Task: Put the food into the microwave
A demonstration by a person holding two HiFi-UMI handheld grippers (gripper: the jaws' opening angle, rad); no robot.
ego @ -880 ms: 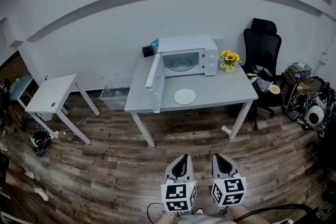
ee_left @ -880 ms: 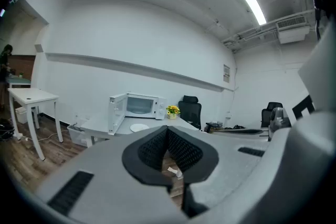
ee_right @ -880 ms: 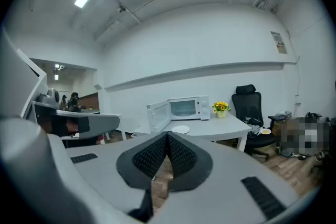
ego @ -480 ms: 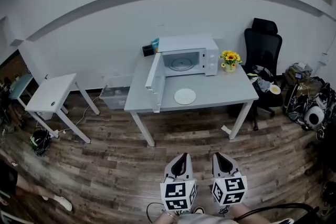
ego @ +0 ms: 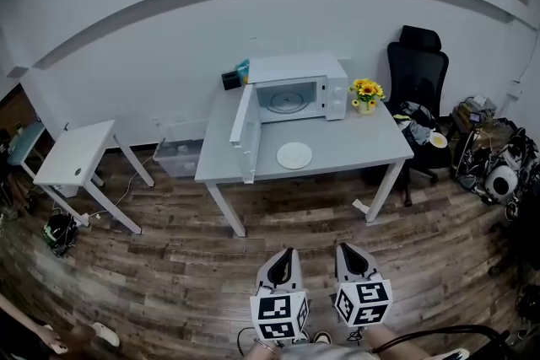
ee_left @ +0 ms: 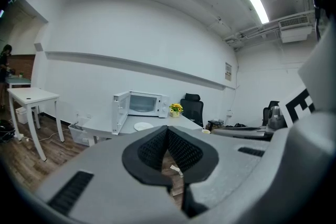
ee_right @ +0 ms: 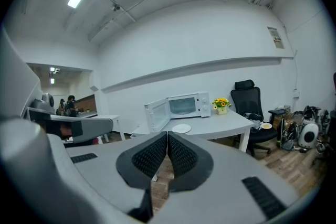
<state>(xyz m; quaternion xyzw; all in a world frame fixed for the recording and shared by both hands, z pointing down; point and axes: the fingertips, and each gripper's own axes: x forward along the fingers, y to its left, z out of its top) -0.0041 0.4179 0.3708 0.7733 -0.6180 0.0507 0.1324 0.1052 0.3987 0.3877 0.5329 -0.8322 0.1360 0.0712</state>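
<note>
1. Movement since the earlier pictures is slight. A bystander's shoe [ego: 105,336] at the near left edge has slid further along the floor, and the whole room has shifted a touch in the head view. Both grippers stay low and close to the person, well apart from the grey table [ego: 354,143]. I judge that the task has not really begun and the walk-up is still to come.
2. Left side: one small white table [ego: 80,152], and one clear storage bin [ego: 179,156] on the floor by the far wall.
3. Centre: the grey table carries one microwave [ego: 295,88], its door [ego: 245,131] swung open to the left. One white plate [ego: 294,155] lies just near of the open cavity, to the right of the door. It is too small to tell whether food lies on it.
4. Right side: one pot of yellow flowers [ego: 366,95] stands just beside the microwave, and one black office chair [ego: 416,72] stands past the table's right end.
5. Grippers, two in all: the left gripper [ee_left: 167,131] has its jaws pressed together with nothing between them, and the right gripper [ee_right: 167,136] is the same.
</note>
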